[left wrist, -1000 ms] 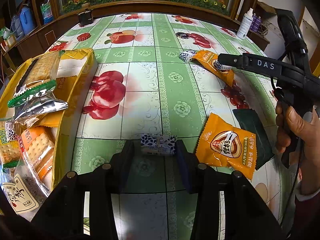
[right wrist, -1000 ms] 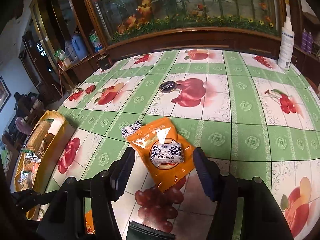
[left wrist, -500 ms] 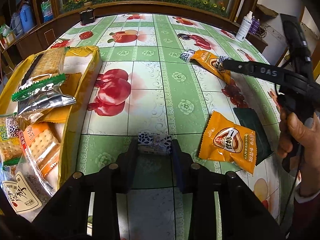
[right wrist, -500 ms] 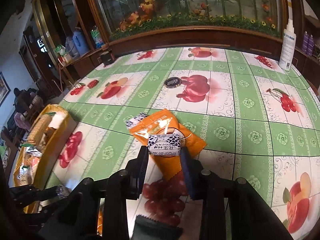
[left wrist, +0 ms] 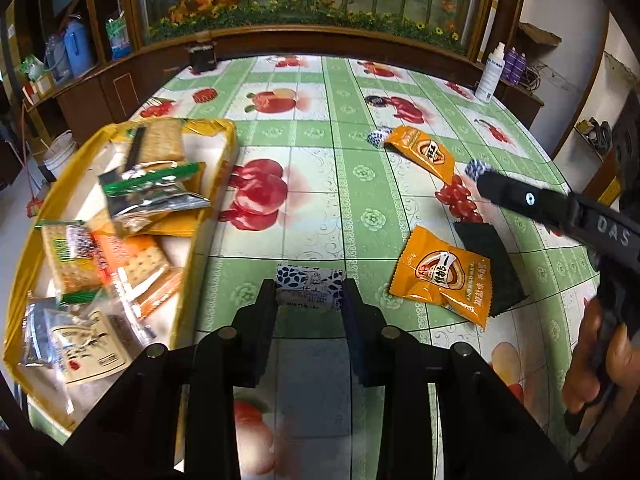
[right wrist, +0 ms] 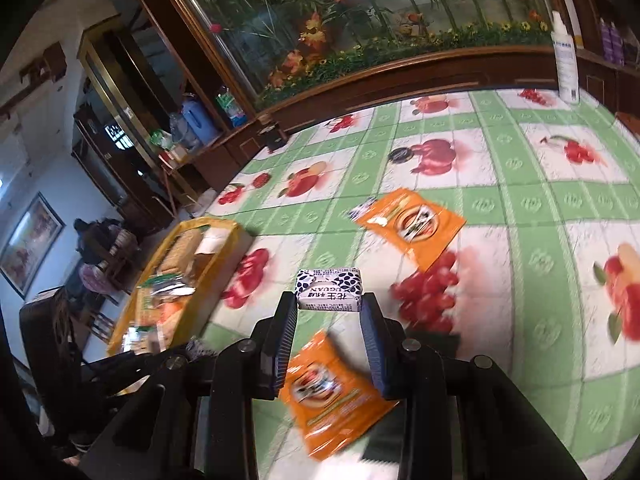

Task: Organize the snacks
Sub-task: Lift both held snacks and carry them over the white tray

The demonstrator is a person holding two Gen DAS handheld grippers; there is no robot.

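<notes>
On the green fruit-print tablecloth (left wrist: 352, 184), blue-and-white patterned candy (left wrist: 310, 286) pinched in left fingers (left wrist: 267, 300), another (right wrist: 330, 290) in right fingers (right wrist: 370, 320).

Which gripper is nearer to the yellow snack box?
Left. The left gripper holds a candy beside the yellow snack box; the right gripper is farther across the table.

Both views are bright and evenly lit, the light soft and coming from above — shadows under the packets are faint. The glossy tablecloth (left wrist: 344, 184) throws pale glare near its front edge, between the fingers. Fisheye bending curves the table's edges and the wooden cabinet (right wrist: 400, 76); the corners of each picture fall to black. Motion blur smears the right wrist view — the fruit prints and the orange packet (right wrist: 336, 396) — and softens the yellow tray (left wrist: 24, 272) in the left.
</notes>
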